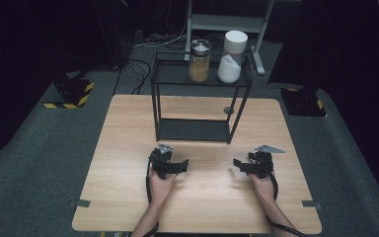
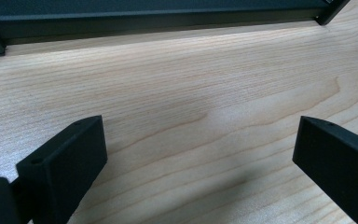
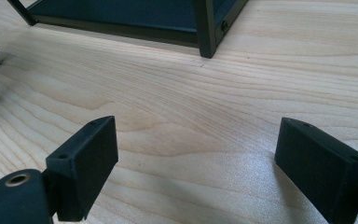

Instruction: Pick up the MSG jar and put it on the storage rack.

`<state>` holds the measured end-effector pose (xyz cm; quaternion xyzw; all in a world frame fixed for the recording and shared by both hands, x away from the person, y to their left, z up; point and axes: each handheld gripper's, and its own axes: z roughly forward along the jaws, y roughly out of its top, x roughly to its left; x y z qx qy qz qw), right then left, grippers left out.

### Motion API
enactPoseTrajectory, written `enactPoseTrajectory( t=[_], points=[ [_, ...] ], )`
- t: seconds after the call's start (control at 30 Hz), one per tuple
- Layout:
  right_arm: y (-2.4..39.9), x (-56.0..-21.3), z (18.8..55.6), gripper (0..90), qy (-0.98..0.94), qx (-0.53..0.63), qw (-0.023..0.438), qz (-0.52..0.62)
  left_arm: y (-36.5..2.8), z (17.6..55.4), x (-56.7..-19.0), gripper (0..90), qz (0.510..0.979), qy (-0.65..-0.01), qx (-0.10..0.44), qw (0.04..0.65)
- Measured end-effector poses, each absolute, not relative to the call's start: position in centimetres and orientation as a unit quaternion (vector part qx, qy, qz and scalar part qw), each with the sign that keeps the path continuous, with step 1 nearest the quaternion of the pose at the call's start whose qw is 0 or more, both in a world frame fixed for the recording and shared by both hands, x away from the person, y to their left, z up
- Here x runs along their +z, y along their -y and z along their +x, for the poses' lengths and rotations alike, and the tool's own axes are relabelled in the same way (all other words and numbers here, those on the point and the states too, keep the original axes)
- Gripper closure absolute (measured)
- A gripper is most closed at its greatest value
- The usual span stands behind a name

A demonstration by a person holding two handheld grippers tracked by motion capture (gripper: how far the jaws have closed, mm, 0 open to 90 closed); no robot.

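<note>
A black metal rack (image 1: 154, 98) stands at the back middle of the wooden table (image 1: 123, 143). On its top shelf are a clear jar (image 1: 199, 61) with brownish contents and a white-lidded jar (image 1: 231, 59) holding something white. My left gripper (image 1: 183, 164) rests on the table in front of the rack, pointing right. My right gripper (image 1: 237, 163) faces it, pointing left. Both are open and hold nothing. In the left gripper view the left gripper (image 2: 200, 140) frames bare wood below the rack's base (image 2: 144, 18). The right gripper (image 3: 198, 140) likewise frames bare wood near a rack leg (image 3: 205, 28).
A small grey disc (image 1: 228, 110) lies on the table behind the rack's right side. Yellow-and-black striped bases (image 1: 71, 94) (image 1: 303, 101) sit on the grey floor at both sides. A grey stand (image 1: 227, 22) and cables are behind the table.
</note>
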<state>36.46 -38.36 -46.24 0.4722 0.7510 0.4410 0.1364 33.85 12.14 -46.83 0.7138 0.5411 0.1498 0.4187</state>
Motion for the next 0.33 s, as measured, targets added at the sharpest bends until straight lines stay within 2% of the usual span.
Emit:
enactPoseTrajectory(
  t=[0.33],
  points=[
    [38.38,-46.11,36.88,10.9,-0.754,0.436,0.126,0.475,-12.14,33.84,-46.83,2.9,0.714,-0.541,0.15,0.419]
  ],
)
